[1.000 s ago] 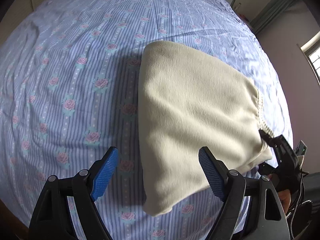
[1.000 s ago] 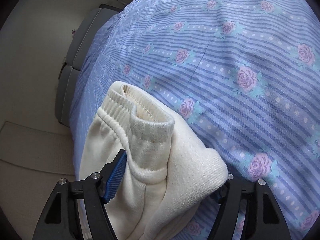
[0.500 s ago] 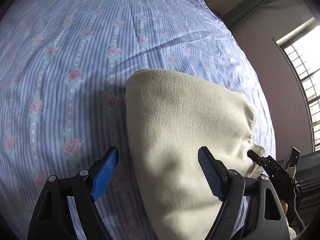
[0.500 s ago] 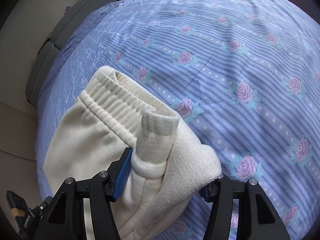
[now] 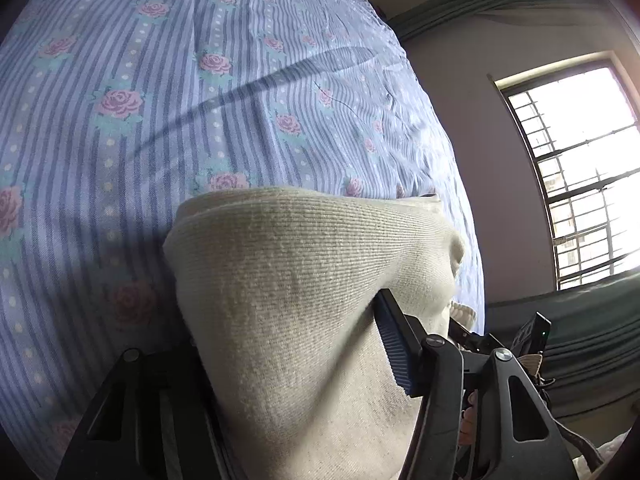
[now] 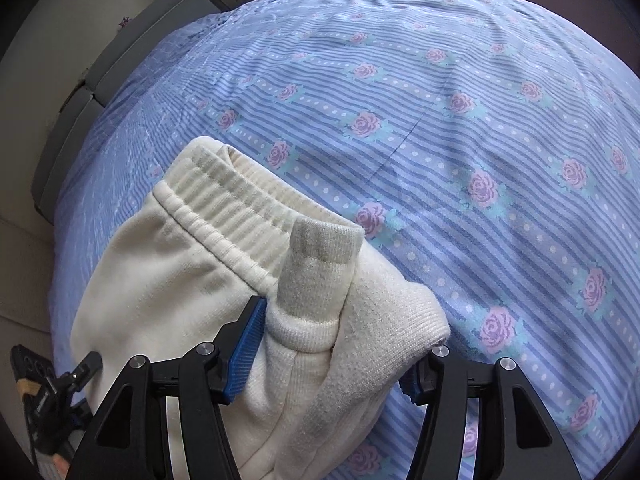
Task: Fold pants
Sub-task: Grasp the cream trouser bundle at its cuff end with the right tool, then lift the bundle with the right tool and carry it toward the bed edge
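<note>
Pants (image 6: pixel 188 320), cream knit, soft and light, lie folded on the bed (image 6: pixel 460 128); left hand-held gripper (image 5: pixel 288 344) and right hand-held gripper (image 6: pixel 340 356) each clamp a bunched edge; thick ribbed waistband (image 6: pixel 224 208) looks the surest hold.

left gripper (image 5: pixel 288 344) and right gripper (image 6: pixel 332 344) both clamped, fingers (image 6: pixel 244 354) pinching fabric.

A blue striped bedsheet (image 5: pixel 248 92) printed with pink roses covers the bed, creased by a long dark fold near its far edge, while beyond that edge a barred window (image 5: pixel 580 168) glows in a pale wall (image 5: pixel 472 92), and grey cushions (image 6: pixel 80 92) flank the bed's opposite side.
</note>
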Available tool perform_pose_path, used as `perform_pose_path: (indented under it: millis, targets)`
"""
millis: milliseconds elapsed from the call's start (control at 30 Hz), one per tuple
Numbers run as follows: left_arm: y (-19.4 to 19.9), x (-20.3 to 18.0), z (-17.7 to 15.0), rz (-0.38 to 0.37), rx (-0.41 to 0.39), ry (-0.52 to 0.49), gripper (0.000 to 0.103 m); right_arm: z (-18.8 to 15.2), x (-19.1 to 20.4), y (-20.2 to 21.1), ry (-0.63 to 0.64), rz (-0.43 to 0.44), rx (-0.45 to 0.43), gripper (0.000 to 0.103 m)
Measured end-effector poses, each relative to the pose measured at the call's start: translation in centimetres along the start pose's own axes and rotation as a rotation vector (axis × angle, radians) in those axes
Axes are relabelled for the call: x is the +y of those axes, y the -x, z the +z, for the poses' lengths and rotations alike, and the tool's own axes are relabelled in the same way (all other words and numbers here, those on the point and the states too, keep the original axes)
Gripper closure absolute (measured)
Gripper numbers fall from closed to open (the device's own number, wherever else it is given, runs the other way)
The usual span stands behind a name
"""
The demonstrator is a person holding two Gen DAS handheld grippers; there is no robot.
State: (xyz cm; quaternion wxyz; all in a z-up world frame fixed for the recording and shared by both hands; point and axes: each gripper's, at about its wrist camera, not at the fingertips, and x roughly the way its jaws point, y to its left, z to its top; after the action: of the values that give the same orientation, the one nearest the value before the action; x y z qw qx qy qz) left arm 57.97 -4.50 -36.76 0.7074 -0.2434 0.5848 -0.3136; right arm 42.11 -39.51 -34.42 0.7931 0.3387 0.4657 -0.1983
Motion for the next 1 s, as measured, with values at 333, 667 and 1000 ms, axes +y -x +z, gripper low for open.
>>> perform_pose_path:
  millis: [333,667,1000]
  targets:
    - [3.3,-6.5,-0.3,0.184,-0.02,0.027,0.073,1.4,0.5,1.3,-0.02,0.028,0.084,0.058]
    - [9.6,-13.6,-4.1,0.296,-0.096,-0.025,0.074,2.2,4.6,10.4,0.27,0.127,0.044,0.063]
    - [20.9,-18.9,-12.7,0.388,-0.285,0.011,0.074,0.6,8.0,20.3,0.509,0.288,0.08,0.063]
